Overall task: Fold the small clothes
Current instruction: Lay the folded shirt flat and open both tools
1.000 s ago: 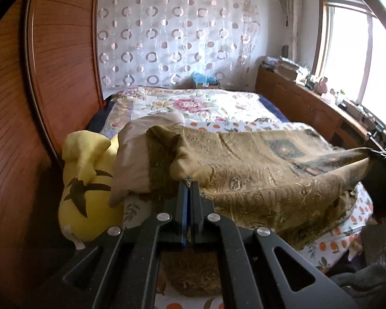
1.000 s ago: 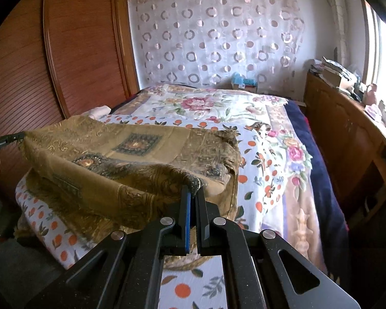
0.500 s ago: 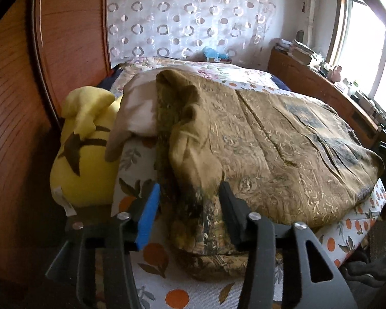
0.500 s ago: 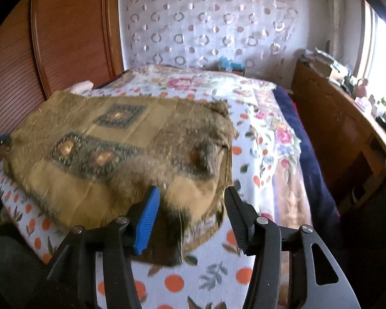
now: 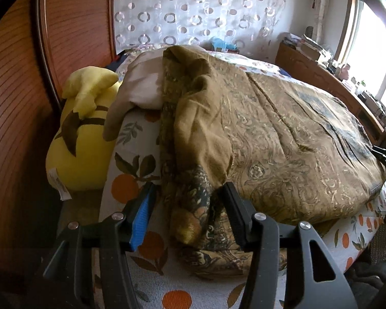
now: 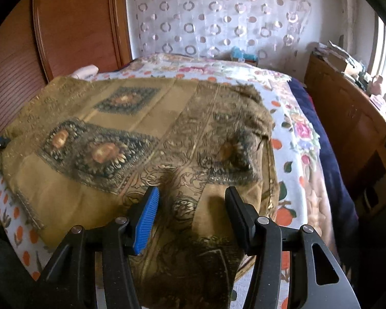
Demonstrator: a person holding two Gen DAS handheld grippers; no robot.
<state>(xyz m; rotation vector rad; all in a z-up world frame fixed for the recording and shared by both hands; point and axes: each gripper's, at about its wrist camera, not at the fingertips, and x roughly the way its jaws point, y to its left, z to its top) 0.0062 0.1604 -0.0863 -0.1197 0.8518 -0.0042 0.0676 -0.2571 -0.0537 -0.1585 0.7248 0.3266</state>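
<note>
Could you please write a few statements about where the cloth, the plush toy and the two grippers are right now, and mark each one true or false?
1. The left hand-held gripper is clamped shut on the olive-gold patterned cloth. False: its jaws stand open, with a bunched corner of the cloth between them.
2. The right hand-held gripper is open over the cloth. True.
3. The yellow plush toy with brown markings lies on top of the cloth. False: it sits beside the bed, by the wooden wardrobe.
4. The cloth rests on the orange-print white bedsheet. True.
</note>
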